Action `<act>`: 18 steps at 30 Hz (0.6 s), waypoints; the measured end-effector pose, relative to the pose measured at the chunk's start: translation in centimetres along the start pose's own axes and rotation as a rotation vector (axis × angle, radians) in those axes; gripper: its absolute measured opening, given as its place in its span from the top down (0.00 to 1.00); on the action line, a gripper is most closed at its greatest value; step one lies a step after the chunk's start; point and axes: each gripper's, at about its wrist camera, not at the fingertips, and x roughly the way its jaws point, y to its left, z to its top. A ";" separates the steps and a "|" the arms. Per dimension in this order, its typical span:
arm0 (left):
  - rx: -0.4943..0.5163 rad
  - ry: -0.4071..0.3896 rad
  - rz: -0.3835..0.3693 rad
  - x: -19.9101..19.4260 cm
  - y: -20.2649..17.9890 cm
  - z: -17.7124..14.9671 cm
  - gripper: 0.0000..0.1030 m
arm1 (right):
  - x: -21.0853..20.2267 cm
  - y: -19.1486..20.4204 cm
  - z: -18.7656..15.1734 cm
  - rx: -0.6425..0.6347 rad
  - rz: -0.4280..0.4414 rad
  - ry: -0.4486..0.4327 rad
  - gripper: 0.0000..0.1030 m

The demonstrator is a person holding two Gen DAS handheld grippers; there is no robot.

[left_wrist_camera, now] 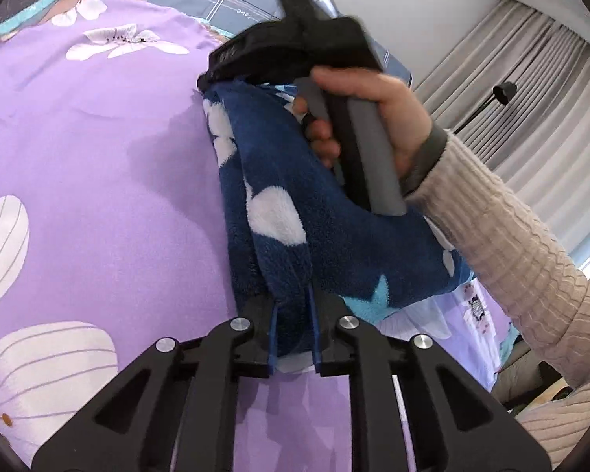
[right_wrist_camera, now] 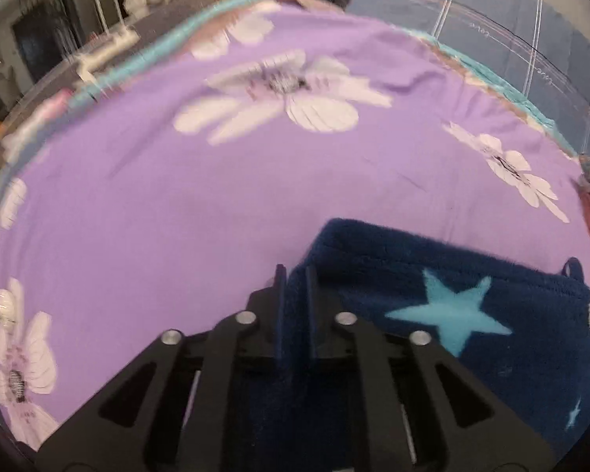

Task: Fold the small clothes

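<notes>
Two grippers: both are clamped on one navy fleece garment (left_wrist_camera: 291,212) printed with white hearts and light-blue stars.
Left gripper (left_wrist_camera: 293,328): jaws nearly closed, a thick bunch of fleece pinched between them; the blue finger pads press the cloth from both sides.
Right gripper (right_wrist_camera: 294,306): jaws nearly closed on a doubled edge of the same garment (right_wrist_camera: 452,314), at its left corner in this view.
Garment location: held between the two tools, just above or touching the purple floral bedsheet (left_wrist_camera: 98,149); which of the two cannot be told.
Reason for hold: judged as a two-point grip, so that one edge can be carried over the other while the cloth stays taut and does not sag into creases.
Stage: judged as mid-fold, since layers are already doubled in both jaws and nothing lies flat and finished.
Left wrist view only: the right hand (left_wrist_camera: 377,118) wrapped round the grey handle of its tool, the ribbed beige sleeve (left_wrist_camera: 511,259), grey curtains (left_wrist_camera: 531,78) and a pale printed item (left_wrist_camera: 476,310) beneath the fleece.
Right wrist view only: the garment's flat star-printed face, a small hanging loop (right_wrist_camera: 572,267) at its far edge, blurred furniture beyond the sheet (right_wrist_camera: 177,196).
Shared limit: neither view shows the garment's full outline.
</notes>
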 end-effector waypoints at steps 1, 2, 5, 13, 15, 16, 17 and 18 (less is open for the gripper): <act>0.000 -0.001 -0.001 0.0 -0.1 0.0 0.84 | -0.8 -0.3 0.1 0.015 0.014 -0.012 0.74; -0.003 0.000 -0.005 0.0 -0.1 0.1 0.84 | -2.2 -0.6 0.2 0.030 0.015 -0.040 0.70; -0.011 -0.003 -0.014 0.1 -0.2 0.0 0.84 | -6.6 -0.8 -0.3 0.016 0.019 -0.115 0.70; 0.015 0.003 0.025 -0.1 -0.2 -0.2 0.83 | -4.0 1.9 -5.5 -0.062 0.031 0.075 0.66; 0.065 0.006 0.085 0.1 -1.3 -0.3 0.82 | -2.7 2.1 -5.4 -0.080 0.039 0.001 0.62; 0.089 0.008 0.113 0.3 -2.1 -0.4 0.82 | -2.2 2.1 -5.0 -0.081 0.037 0.001 0.62; 0.100 0.008 0.127 0.4 -2.4 -0.4 0.82 | -1.8 1.9 -4.5 -0.045 0.042 0.006 0.62; 0.110 0.011 0.143 0.5 -2.6 -0.4 0.82 | -1.6 1.8 -4.2 -0.025 0.043 0.010 0.62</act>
